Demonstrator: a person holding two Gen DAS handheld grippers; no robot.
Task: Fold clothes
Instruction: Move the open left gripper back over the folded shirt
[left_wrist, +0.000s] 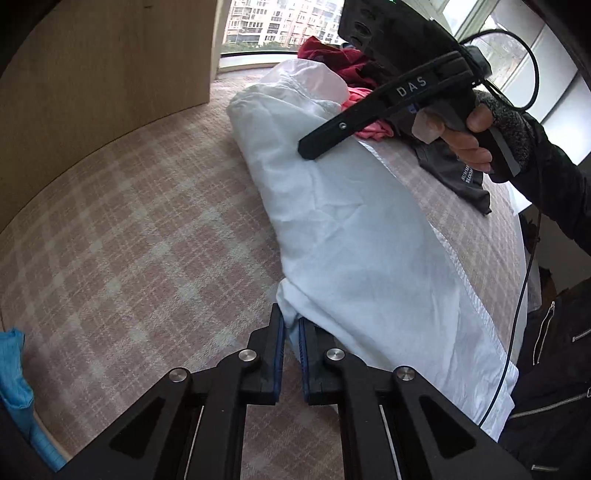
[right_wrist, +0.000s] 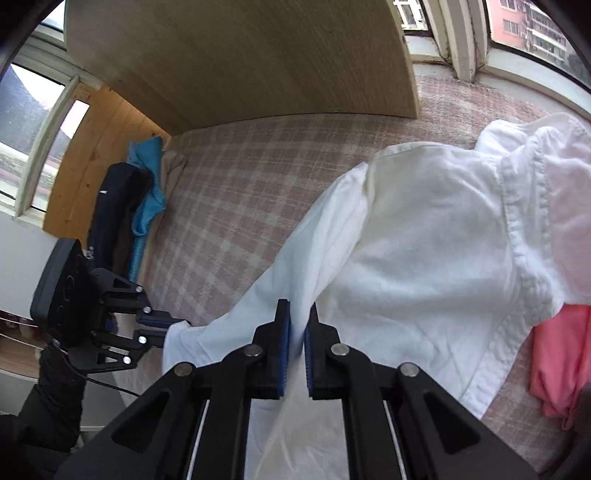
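White shirt (left_wrist: 354, 229) lies partly bunched on the plaid bed (left_wrist: 129, 229). Left gripper (left_wrist: 291, 325) fingers nearly closed, pinching its hem corner; right gripper (right_wrist: 297, 321) likewise nipping a sleeve fold. Risk: thin cloth slips from either pinch, or uneven pull skews the fold.

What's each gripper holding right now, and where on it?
Both grip the white shirt: the left gripper pinches a corner at its edge, the right gripper clamps a fold along its side.
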